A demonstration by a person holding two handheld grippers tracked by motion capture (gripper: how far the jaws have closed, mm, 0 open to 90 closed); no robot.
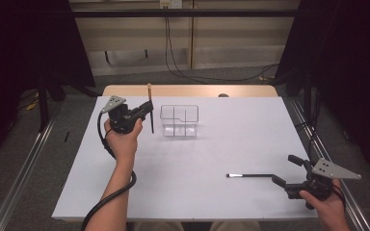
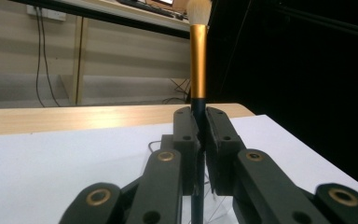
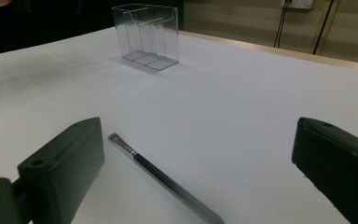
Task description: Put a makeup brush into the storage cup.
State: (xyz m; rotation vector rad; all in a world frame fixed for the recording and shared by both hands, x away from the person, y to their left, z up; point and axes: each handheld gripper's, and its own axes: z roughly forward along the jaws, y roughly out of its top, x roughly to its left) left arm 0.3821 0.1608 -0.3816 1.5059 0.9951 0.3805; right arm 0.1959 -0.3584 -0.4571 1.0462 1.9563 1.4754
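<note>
My left gripper [image 1: 149, 107] is shut on a large makeup brush [image 1: 150, 103] with a dark handle and gold ferrule, held upright above the table just left of a clear acrylic organizer [image 1: 179, 121]. In the left gripper view the brush [image 2: 198, 60] rises between the closed jaws, bristles up. A thin dark brush [image 1: 250, 175] lies flat on the white table near the front right. My right gripper [image 1: 285, 170] stands open just right of its handle end. In the right gripper view that thin brush [image 3: 161, 179] lies between the wide-apart jaws, and the organizer [image 3: 146, 36] stands far off.
The white table surface [image 1: 221, 144] spreads around the organizer, with a wooden edge [image 1: 192, 90] at the back. Metal rails [image 1: 24, 163] run along both sides. Cables trail on the floor behind the table.
</note>
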